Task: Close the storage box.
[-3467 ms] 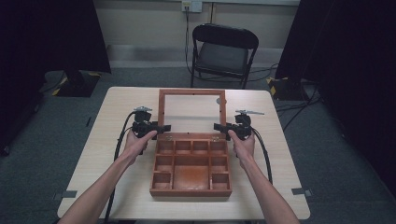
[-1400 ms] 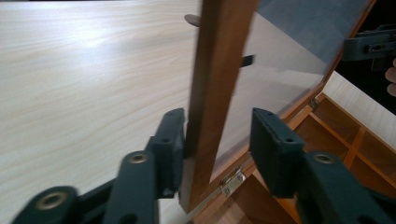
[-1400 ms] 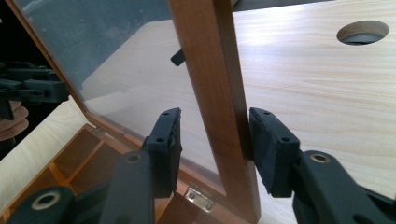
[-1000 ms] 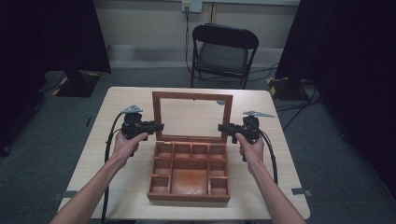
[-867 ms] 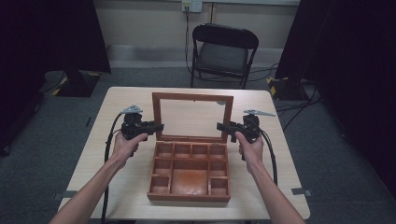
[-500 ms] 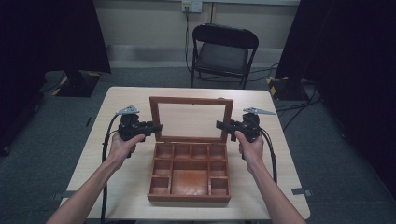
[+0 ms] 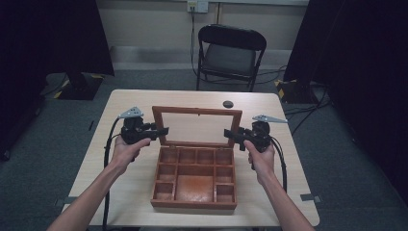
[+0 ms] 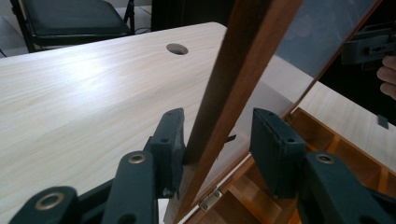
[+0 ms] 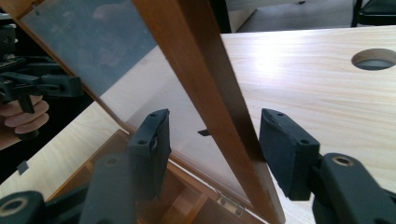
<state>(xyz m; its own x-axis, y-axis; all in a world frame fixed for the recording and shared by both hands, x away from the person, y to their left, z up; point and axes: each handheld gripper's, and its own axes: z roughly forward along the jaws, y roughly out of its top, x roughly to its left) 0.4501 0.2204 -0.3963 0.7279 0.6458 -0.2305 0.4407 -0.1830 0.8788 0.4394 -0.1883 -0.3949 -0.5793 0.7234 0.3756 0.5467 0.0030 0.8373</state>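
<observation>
Glass-panelled lid (image 7: pixel 197 126), rigid yet fragile, is standing raised while left gripper (image 8: pixel 212 140) and right gripper (image 9: pixel 212 144), both released, are straddling its wooden side rails.

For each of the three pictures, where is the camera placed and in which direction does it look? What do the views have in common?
High view: above the person's side, facing forward and down at the table, wooden box and chair; both forearms show.
Left gripper view: on the left gripper, looking along its jaws, which straddle the lid frame.
Right gripper view: on the right gripper, jaws straddling the opposite lid side.
Shared: the raised glass lid and the table hole.
</observation>
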